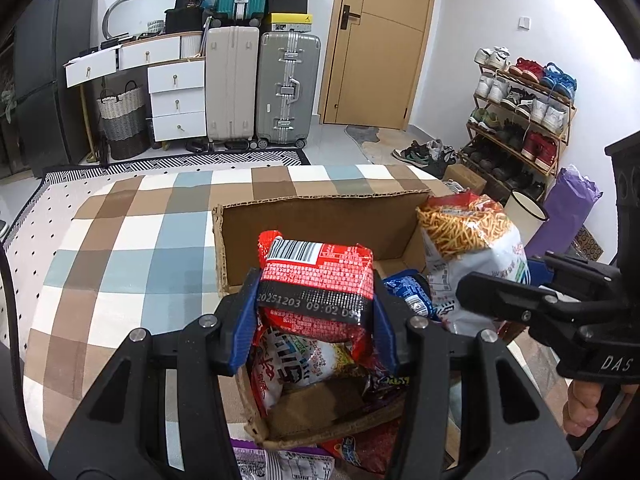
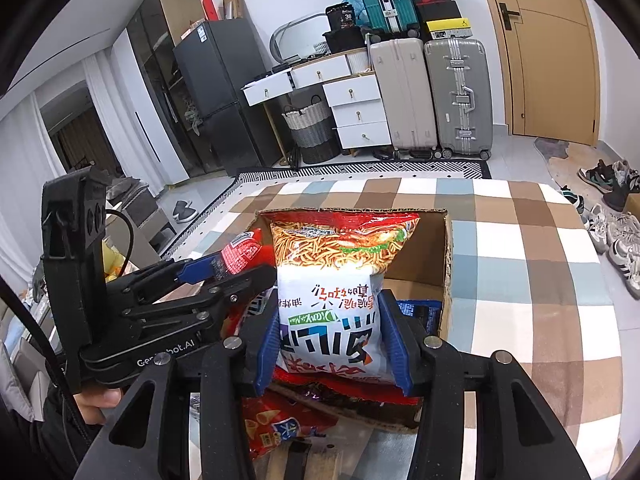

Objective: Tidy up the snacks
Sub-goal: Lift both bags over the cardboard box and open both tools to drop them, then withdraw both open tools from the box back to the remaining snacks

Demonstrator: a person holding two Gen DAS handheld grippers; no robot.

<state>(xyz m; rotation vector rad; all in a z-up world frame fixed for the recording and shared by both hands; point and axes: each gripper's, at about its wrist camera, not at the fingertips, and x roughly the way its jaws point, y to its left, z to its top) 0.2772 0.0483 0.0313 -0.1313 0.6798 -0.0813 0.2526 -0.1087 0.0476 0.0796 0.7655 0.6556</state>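
An open cardboard box [image 1: 320, 220] [image 2: 446, 264] sits on a checked cloth, with several snack packets inside. My left gripper [image 1: 316, 316] is shut on a red snack packet [image 1: 320, 276], held above the box's near end. My right gripper [image 2: 334, 344] is shut on a white and red bag of noodle sticks [image 2: 340, 280], held upright over the box. That same bag [image 1: 472, 240] and the right gripper [image 1: 480, 292] appear at the right of the left wrist view. The left gripper [image 2: 224, 276] with its red packet [image 2: 240, 252] shows at the left of the right wrist view. A blue packet [image 1: 408, 288] lies in the box.
More snack packets lie in front of the box: a red one [image 2: 280, 424] and a purple-edged one [image 1: 280, 460]. Beyond the checked cloth [image 1: 140, 232] stand suitcases [image 1: 288, 88], white drawers [image 1: 176, 96], a woven basket [image 1: 122, 120], a door [image 1: 380, 40] and a shoe rack [image 1: 520, 120].
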